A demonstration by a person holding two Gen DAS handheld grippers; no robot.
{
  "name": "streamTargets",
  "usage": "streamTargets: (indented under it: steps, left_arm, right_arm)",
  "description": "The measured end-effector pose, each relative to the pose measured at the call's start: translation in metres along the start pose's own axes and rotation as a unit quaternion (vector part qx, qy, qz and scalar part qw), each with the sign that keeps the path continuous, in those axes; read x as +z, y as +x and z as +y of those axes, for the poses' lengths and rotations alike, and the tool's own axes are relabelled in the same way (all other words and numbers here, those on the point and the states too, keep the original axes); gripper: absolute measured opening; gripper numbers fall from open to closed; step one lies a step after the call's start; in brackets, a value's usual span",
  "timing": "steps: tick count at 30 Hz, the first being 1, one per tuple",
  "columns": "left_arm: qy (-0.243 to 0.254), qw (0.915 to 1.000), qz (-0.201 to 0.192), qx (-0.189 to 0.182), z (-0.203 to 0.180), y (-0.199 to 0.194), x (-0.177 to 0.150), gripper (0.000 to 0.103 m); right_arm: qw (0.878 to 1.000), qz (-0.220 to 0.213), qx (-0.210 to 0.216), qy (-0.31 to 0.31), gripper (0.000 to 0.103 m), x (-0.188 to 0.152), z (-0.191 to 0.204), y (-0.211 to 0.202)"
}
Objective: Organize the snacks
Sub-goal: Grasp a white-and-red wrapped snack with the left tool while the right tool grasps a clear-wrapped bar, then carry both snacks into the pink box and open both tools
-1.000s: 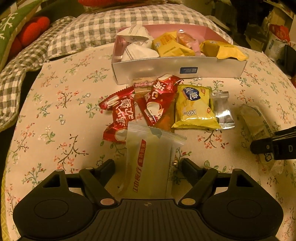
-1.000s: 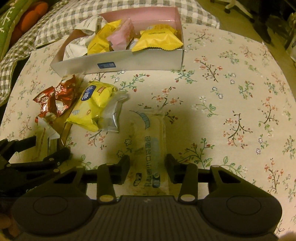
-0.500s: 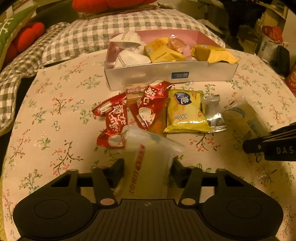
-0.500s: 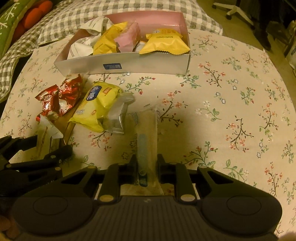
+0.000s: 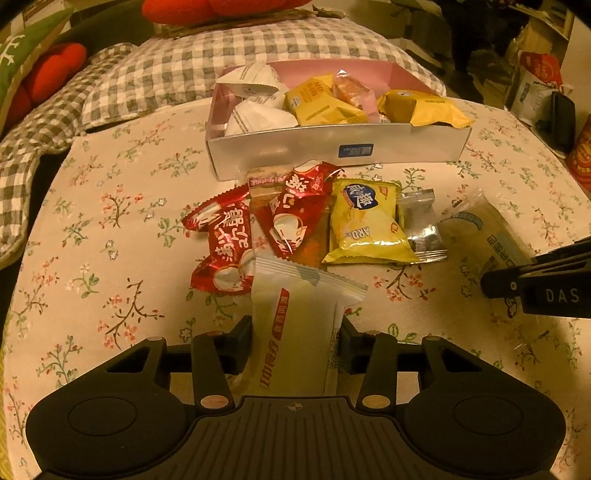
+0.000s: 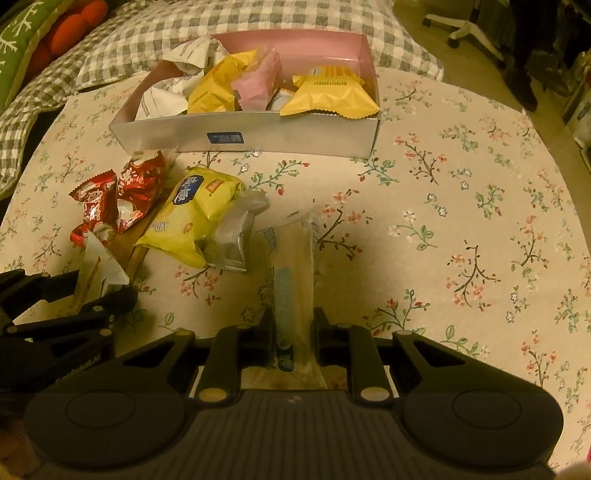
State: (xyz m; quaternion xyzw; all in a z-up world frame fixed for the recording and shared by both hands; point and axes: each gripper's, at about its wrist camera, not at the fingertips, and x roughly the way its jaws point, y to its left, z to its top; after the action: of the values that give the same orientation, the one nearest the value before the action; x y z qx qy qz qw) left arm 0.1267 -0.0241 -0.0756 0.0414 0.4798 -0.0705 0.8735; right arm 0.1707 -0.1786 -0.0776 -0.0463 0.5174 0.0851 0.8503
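Observation:
My left gripper [image 5: 295, 332] is shut on a pale cream snack packet with a red stripe [image 5: 295, 325], held above the floral cloth. My right gripper [image 6: 293, 321] is shut on a long clear-wrapped snack with blue print [image 6: 293, 266], which also shows in the left wrist view [image 5: 484, 236]. A pink-lined silver box [image 5: 332, 155] at the back holds several white, yellow and pink packets; it also shows in the right wrist view [image 6: 280, 133]. Loose on the cloth lie red packets [image 5: 229, 243], a yellow packet [image 5: 364, 225] and a silver packet [image 5: 421, 225].
The floral cloth [image 6: 461, 221] covers a rounded surface. A grey checked cushion [image 5: 184, 74] and red pillows [image 5: 48, 74] lie behind the box. Bags and clutter [image 5: 535, 92] stand at the far right. A chair base [image 6: 469, 29] stands beyond the cloth.
Both grippers closed on their packets, the right one first. Both views rose and drew back slightly from the pile, with the cream packet coming up in the left jaws.

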Motion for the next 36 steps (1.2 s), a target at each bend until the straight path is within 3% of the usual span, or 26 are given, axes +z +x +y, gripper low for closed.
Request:
streamTargets:
  steps: [19, 36]
  left_arm:
    - [0.003, 0.9996, -0.028, -0.010, 0.006, -0.023, 0.008, 0.043]
    - [-0.018, 0.9983, -0.030, -0.047, 0.009, -0.033, 0.029, 0.043]
  right_arm:
    - [0.999, -0.024, 0.011, 0.030, 0.017, 0.002, -0.008, -0.009]
    - [0.997, -0.043, 0.037, 0.057, 0.017, 0.008, -0.015, -0.020]
